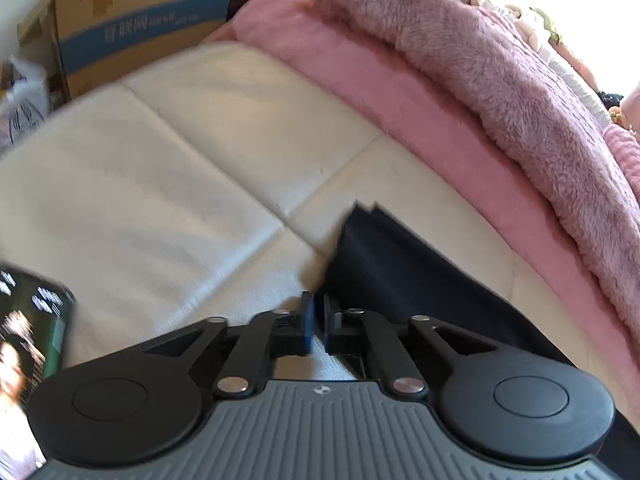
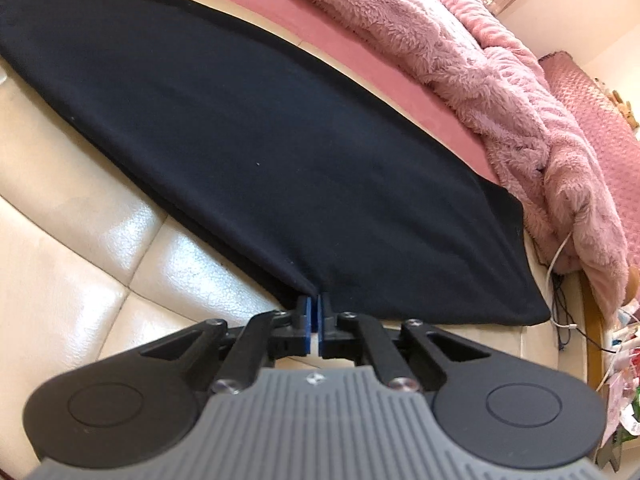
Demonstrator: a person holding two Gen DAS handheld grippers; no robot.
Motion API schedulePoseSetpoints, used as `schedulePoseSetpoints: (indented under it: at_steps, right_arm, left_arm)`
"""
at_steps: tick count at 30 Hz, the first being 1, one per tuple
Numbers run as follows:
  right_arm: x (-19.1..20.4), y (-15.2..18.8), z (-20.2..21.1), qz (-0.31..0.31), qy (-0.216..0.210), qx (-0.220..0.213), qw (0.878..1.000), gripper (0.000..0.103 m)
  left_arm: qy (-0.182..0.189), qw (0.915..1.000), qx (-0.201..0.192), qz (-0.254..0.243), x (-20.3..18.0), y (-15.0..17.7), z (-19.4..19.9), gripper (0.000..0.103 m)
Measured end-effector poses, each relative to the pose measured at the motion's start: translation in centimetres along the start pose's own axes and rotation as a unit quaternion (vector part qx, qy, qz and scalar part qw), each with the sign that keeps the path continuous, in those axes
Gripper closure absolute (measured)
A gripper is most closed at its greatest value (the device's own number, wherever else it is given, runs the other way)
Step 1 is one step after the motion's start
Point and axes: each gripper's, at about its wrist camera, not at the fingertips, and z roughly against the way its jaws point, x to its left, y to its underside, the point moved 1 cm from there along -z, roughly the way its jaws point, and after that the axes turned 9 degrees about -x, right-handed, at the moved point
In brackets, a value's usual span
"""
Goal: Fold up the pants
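pants (image 2: 256, 128) are my landmark, black and spread flat on the cream leather cushion (image 2: 80, 248). nearest to me in the right wrist view, the right gripper (image 2: 314, 314) is clenched, its blue pads (image 2: 307, 320) pressed together, and a pulled-up point of the pants' near edge runs into their tips, so i read it as grasping the cloth. from that pinch the fabric goes away from me as one wide dark sheet, to the upper left corner of the view. in the left wrist view i see the left gripper (image 1: 317, 320) just at the left edge of the pants (image 1: 400, 264). its pads (image 1: 307, 322) stand a narrow slit apart with only pale cushion (image 1: 160, 184) visible in the slit, so it is released and holds nothing. a square corner of the pants lies flat on the cushion a little beyond these fingertips. behind the pants comes a smooth pink sheet (image 1: 360, 80), and behind that a fluffy pink blanket (image 2: 500, 92) is heaped. far to the left of the pants stands a cardboard box (image 1: 136, 20), blurred. left of the pants, close to me, lies a dark printed thing (image 1: 36, 320) that i cannot identify.
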Motion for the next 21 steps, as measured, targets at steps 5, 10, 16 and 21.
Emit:
schedulePoseSetpoints:
  at_steps: [5,10,16,21]
  right_arm:
    - [-1.4,-0.7,2.1,-0.04,-0.025,-0.028,0.999,0.083]
    - [-3.2,-3.0,3.1,-0.11,-0.039,-0.08,0.99,0.082]
    - [-5.6,-5.2,-2.2,-0.197,-0.019,-0.064,0.978,0.082]
    - [-5.5,-5.2,-5.7,-0.218,-0.023,-0.043,0.975,0.082]
  left_arm:
    - [0.026,0.9988,-0.033,-0.025,-0.3,-2.9,0.8,0.054]
    - [0.038,0.9979,-0.01,-0.052,-1.5,-4.1,-2.7,0.049]
    - [0.058,0.9976,-0.014,-0.035,-1.4,-3.3,-4.9,0.088]
    - [0.085,0.9941,-0.044,-0.051,-2.1,-3.4,-3.5,0.103]
